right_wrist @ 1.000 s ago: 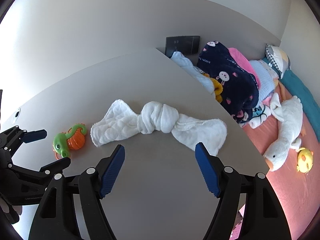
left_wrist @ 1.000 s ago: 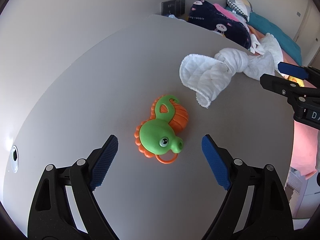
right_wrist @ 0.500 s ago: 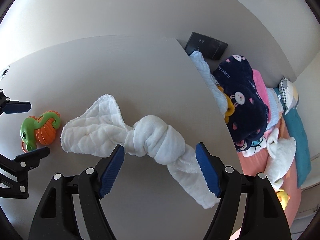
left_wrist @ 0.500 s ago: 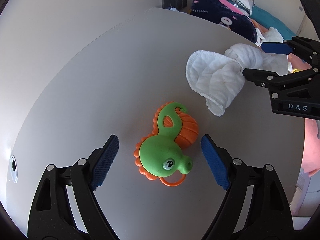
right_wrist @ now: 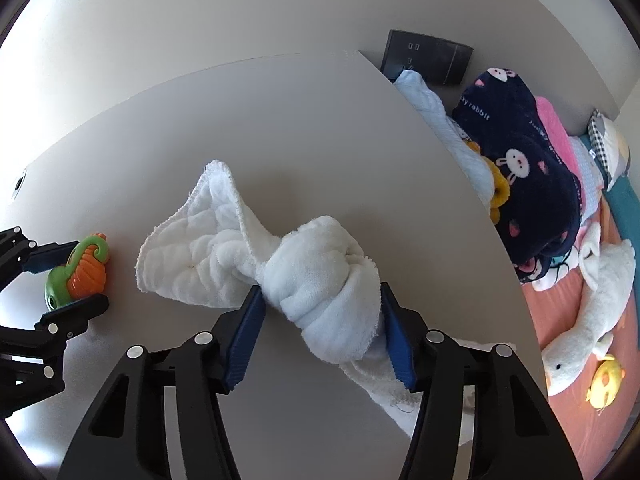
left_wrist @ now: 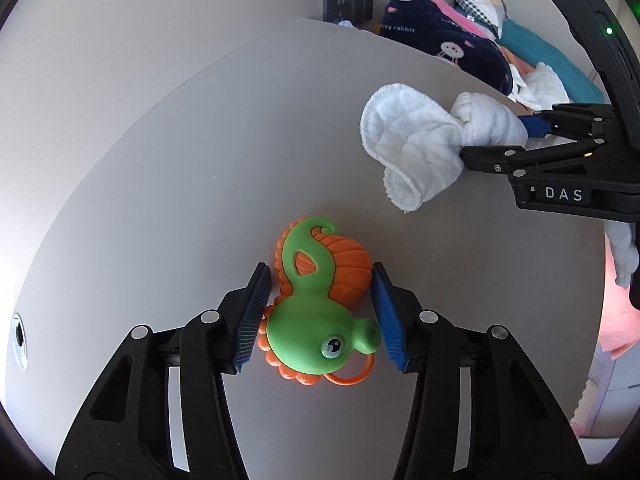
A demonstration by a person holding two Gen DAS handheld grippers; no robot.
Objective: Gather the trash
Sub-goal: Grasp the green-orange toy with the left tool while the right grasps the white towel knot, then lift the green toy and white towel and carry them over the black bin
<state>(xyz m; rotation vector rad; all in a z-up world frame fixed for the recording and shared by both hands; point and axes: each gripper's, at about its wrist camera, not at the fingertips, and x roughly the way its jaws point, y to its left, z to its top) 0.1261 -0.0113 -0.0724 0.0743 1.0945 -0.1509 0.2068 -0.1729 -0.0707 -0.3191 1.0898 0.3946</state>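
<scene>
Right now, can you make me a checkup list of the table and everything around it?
Surface: grey table, bare apart from two things; small round hole near its left edge.
Job's things: green and orange seahorse toy; knotted white cloth.
Clutter: nothing seen on the table.
Grippers: left claw closed around the seahorse toy, pads at its sides; right claw closed around the cloth's knot.
Cables: nothing seen.
Surroundings: bed beside the table with a navy rabbit blanket, white plush goose, yellow chick toy; dark wall socket panel.
</scene>
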